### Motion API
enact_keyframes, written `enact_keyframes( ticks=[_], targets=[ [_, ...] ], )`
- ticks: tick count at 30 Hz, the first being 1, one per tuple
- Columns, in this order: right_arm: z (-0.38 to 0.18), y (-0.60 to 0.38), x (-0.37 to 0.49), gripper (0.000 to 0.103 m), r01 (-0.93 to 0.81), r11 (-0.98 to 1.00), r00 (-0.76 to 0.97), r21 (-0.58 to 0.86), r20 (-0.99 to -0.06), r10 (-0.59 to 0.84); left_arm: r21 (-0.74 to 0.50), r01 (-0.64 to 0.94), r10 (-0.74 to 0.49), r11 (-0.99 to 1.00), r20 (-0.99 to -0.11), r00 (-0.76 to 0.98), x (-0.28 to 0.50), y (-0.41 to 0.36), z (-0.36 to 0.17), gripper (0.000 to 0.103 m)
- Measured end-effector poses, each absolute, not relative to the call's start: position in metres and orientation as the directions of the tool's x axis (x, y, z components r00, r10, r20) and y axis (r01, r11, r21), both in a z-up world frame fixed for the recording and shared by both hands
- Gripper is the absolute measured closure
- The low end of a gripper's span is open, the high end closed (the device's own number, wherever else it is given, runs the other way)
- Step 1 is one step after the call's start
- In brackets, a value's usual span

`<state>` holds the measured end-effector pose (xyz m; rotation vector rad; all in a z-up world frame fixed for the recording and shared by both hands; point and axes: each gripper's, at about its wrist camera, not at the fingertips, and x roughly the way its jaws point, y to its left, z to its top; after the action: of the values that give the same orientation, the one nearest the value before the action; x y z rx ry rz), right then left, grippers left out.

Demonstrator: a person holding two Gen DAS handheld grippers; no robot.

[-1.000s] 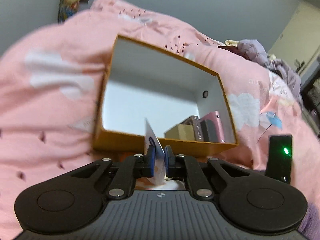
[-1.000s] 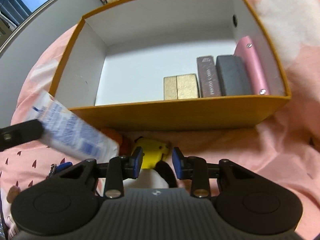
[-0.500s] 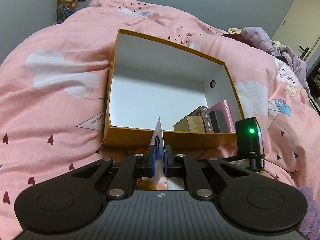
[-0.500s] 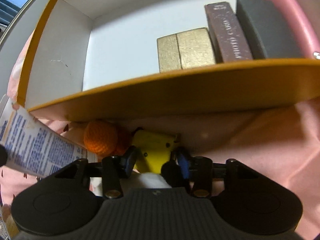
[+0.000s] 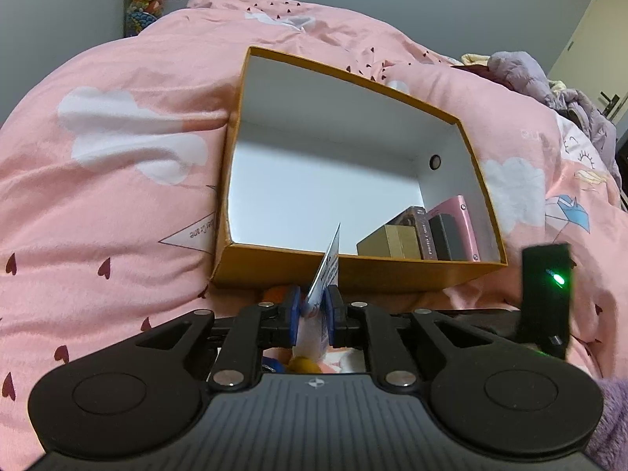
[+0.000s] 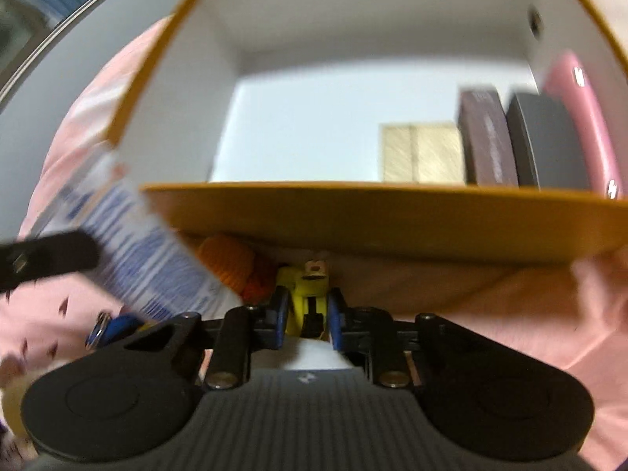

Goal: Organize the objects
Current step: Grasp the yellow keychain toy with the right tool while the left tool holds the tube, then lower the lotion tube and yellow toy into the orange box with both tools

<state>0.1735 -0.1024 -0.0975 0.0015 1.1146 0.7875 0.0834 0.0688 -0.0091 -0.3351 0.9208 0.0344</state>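
An orange cardboard box (image 5: 392, 274) with a white inside lies open on the pink duvet, just beyond both grippers. My left gripper (image 5: 313, 310) holds a white tube with blue print (image 5: 329, 261) by its flat end. The tube leans right and the jaws are easing open around it. In the right wrist view the same tube (image 6: 149, 251) crosses the left side. My right gripper (image 6: 307, 314) is closing on a small yellow toy (image 6: 304, 284) in front of the box's near wall (image 6: 353, 212), and its pads touch the toy's sides.
Gold boxes (image 6: 422, 153), a brown box (image 6: 484, 137), a grey case (image 6: 549, 141) and a pink case (image 6: 577, 117) stand along the box's right wall. An orange knitted ball (image 6: 225, 261) lies beside the toy. The pink duvet (image 5: 117, 196) surrounds the box.
The right gripper moved down to the yellow toy, opened around it, then closed on it. The tube in the left gripper has tipped to the right.
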Motion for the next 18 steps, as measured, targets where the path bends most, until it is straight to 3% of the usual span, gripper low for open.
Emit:
enact_keyframes(
  ticks=[7, 18],
  targets=[
    [-0.102, -0.091, 0.169, 0.082, -0.574, 0.717, 0.195, 0.395, -0.785, 0.588, -0.306, -0.207, -0.123, 0.929, -0.784, 0.608, 0.086, 0.079, -0.022, 0.081],
    [-0.070, -0.100, 0.151, 0.083, -0.590, 0.738, 0.306, 0.326, -0.756, 0.579, -0.319, -0.197, -0.123, 0.927, -0.756, 0.644, 0.066, 0.078, -0.002, 0.087]
  ],
)
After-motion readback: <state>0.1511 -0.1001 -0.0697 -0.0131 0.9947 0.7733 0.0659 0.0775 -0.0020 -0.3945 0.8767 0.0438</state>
